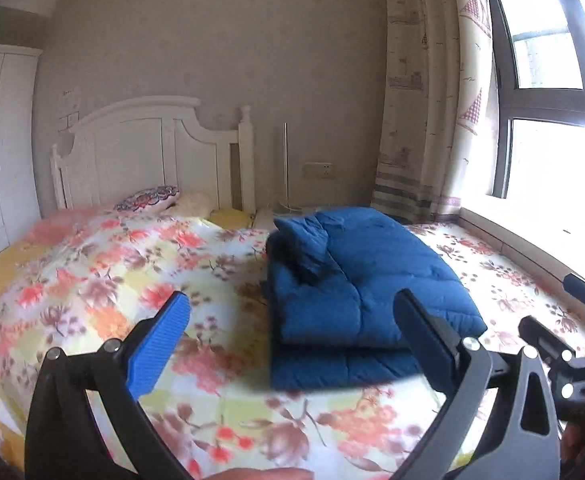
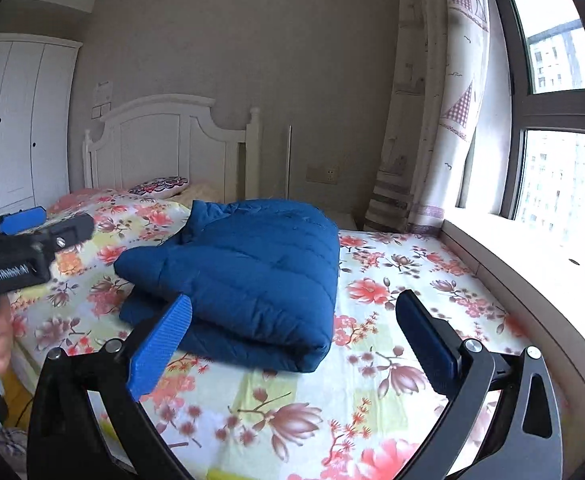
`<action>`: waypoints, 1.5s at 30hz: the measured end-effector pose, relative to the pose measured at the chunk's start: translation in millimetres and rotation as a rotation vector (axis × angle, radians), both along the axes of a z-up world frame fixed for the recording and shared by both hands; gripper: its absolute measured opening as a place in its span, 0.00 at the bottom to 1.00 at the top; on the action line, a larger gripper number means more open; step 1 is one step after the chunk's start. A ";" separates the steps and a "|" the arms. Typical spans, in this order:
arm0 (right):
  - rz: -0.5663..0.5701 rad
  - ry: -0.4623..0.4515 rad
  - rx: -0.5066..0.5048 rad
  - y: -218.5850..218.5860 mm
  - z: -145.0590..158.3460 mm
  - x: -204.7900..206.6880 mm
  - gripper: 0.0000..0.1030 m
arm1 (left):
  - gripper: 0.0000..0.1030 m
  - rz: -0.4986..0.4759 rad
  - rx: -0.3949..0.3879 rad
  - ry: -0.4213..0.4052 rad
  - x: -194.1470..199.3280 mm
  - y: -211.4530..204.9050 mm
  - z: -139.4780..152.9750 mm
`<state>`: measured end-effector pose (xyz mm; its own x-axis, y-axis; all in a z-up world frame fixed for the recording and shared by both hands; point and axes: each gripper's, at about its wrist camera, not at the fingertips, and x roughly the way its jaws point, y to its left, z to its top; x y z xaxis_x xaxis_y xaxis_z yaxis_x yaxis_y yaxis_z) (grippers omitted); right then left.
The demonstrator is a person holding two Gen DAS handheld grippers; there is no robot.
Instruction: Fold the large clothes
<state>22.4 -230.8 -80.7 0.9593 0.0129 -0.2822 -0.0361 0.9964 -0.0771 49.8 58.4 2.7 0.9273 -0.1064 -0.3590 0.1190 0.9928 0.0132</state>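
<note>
A blue quilted jacket (image 1: 364, 280) lies folded in a thick stack on the floral bedspread (image 1: 112, 280); it also shows in the right wrist view (image 2: 252, 276). My left gripper (image 1: 292, 312) is open and empty, held above the bed just in front of the jacket's near edge. My right gripper (image 2: 292, 312) is open and empty, also short of the jacket, its left finger (image 2: 160, 348) overlapping the jacket's near left corner in view. The left gripper's body (image 2: 24, 248) shows at the left of the right wrist view.
A white headboard (image 1: 148, 152) and pillows (image 1: 148, 198) stand at the far end of the bed. A window ledge (image 2: 532, 256) and patterned curtain (image 2: 428, 120) run along the right. A white wardrobe (image 2: 16, 120) stands at the left.
</note>
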 end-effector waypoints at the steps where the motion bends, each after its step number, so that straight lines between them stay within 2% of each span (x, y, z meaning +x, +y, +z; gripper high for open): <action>1: 0.007 0.008 0.011 0.0 0.1 1.7 0.95 | 0.98 0.009 0.018 -0.001 -2.6 -3.3 -2.8; 7: 0.007 0.012 0.075 -5.0 -4.0 5.3 0.95 | 0.98 0.031 0.035 -0.020 -4.6 -9.6 -8.7; 12: 0.002 0.019 0.092 -7.5 -7.3 6.8 0.95 | 0.98 0.036 0.021 0.005 0.5 -5.9 -14.0; 32: 0.019 -0.010 0.058 3.4 2.7 -2.1 0.95 | 0.98 0.037 0.029 -0.013 -5.5 -7.0 -13.9; 45: 0.023 0.003 0.078 -1.0 1.3 0.4 0.95 | 0.98 0.044 0.029 -0.003 -8.0 -7.5 -10.4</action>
<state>22.7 -231.8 -79.4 0.9578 0.0568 -0.2819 -0.0589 0.9983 0.0010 41.9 50.9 -7.8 0.9320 -0.0553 -0.3582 0.0754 0.9962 0.0424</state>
